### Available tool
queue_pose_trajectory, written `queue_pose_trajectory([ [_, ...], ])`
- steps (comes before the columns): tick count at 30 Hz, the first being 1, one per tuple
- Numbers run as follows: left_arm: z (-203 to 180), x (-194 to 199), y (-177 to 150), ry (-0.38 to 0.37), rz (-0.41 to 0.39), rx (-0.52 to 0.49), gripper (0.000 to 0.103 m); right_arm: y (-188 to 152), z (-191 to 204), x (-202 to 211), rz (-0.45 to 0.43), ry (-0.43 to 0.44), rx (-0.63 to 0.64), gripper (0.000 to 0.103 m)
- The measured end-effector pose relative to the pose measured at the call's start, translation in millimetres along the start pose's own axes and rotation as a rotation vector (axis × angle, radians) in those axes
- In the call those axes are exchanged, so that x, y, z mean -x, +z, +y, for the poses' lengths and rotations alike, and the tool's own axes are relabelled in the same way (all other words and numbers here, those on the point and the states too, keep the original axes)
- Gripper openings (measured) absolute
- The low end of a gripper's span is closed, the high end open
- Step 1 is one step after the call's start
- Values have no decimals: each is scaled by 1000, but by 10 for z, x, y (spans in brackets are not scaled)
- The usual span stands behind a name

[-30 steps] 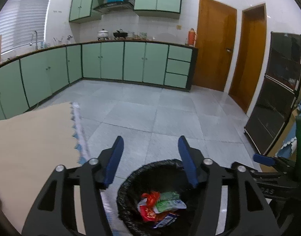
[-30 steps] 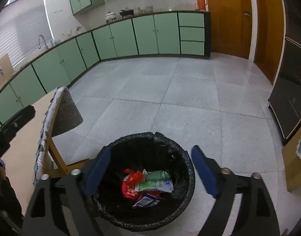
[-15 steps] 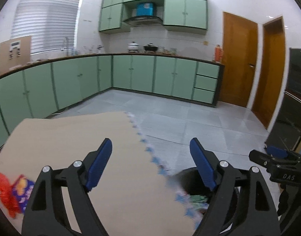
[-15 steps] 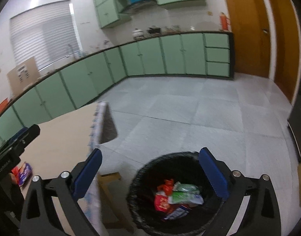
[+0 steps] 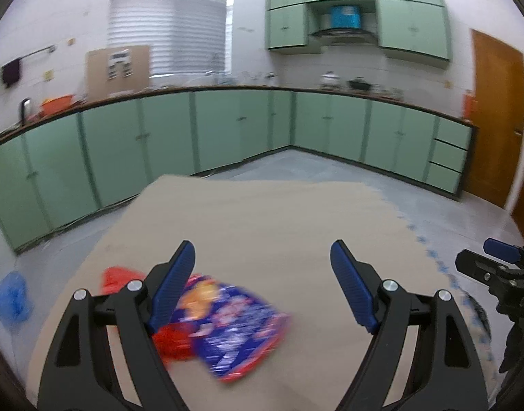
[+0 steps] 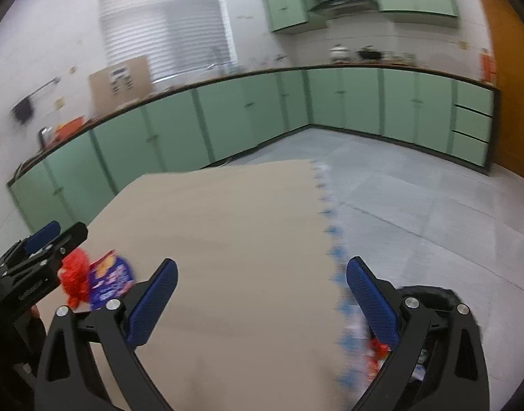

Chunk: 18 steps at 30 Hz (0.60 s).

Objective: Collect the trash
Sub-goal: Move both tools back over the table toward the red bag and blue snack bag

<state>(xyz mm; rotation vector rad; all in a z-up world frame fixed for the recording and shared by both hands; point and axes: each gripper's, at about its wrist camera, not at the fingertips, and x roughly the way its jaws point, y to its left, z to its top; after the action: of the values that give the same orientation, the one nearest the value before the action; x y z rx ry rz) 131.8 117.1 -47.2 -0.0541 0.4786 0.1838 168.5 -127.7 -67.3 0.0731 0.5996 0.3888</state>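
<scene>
The blue snack wrapper (image 5: 234, 322) is lying flat on the beige table (image 5: 279, 215), crumpled up against some red wrapper (image 5: 116, 275) stuff that pokes out on its far-left side and underneath it. It's blurry, but the blue one looks longer than it is wide, with the long axis running diagonally from far-left to near-right in the left wrist view. What matters for the next move: it sits low and a bit left of centre under the left gripper (image 5: 262, 287), with that gripper's left finger (image 5: 172, 287) already overlapping its edge in the picture, though I can't tell if there's any actual contact. The left gripper's jaws have just been opening and now stand wide with nothing between them. The right gripper (image 6: 260, 303) is also spread wide and empty, and from its camera the blue wrapper (image 6: 109, 282) is way off to the left, right by the other gripper, while the black-lined trash bin (image 6: 429, 294) sits off the table's right edge under its right finger. So I'd say the left hand is clearly the closer one, and it probably needs to drop down and line up across the wrapper's narrow side.
</scene>
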Motion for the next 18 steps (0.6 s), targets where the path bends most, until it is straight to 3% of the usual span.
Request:
queue_pose_trajectory([
  [7, 695, -16, -33, 133, 26, 46, 79, 27, 630, -372, 36, 92, 97, 96],
  [18, 1194, -90, -167, 172, 76, 72, 79, -154, 1268, -786, 117, 121, 170, 92],
])
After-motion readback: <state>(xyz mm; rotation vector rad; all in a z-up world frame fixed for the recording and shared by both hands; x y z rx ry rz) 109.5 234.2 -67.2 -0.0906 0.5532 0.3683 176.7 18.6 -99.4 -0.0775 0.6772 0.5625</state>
